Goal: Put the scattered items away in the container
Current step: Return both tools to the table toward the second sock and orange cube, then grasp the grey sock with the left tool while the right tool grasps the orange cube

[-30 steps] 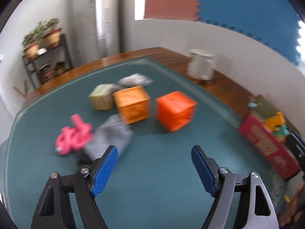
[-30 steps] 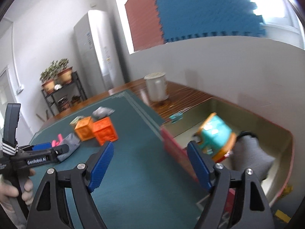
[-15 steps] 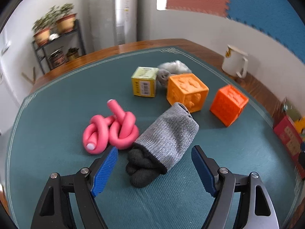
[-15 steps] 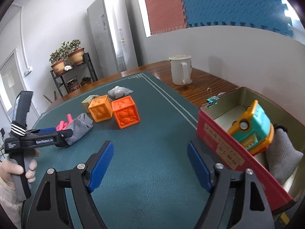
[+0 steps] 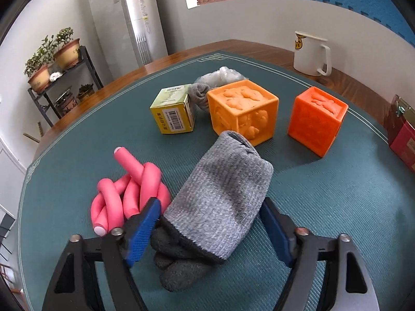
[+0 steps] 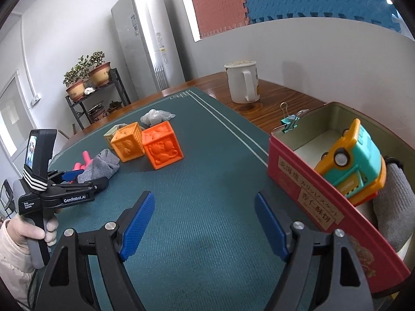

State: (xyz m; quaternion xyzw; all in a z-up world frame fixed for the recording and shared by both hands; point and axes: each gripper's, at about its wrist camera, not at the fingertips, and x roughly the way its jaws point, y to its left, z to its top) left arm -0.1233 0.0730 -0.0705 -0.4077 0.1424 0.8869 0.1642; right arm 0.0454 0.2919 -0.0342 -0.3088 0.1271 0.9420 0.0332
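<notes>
Closing, the left gripper (image 5: 210, 228) has dropped over the sock (image 5: 220, 202), now between its jaws, not yet clamped. Right gripper (image 6: 205, 223) hovers half-open, empty, the tin (image 6: 306, 197) to its right; a lift seems next

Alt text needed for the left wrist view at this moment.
The left gripper, jaws closing, straddles a rolled grey sock on a green mat. A knotted pink foam roller lies left of it; beyond sit a yellow-green carton, two orange cubes, and a white mug.
</notes>
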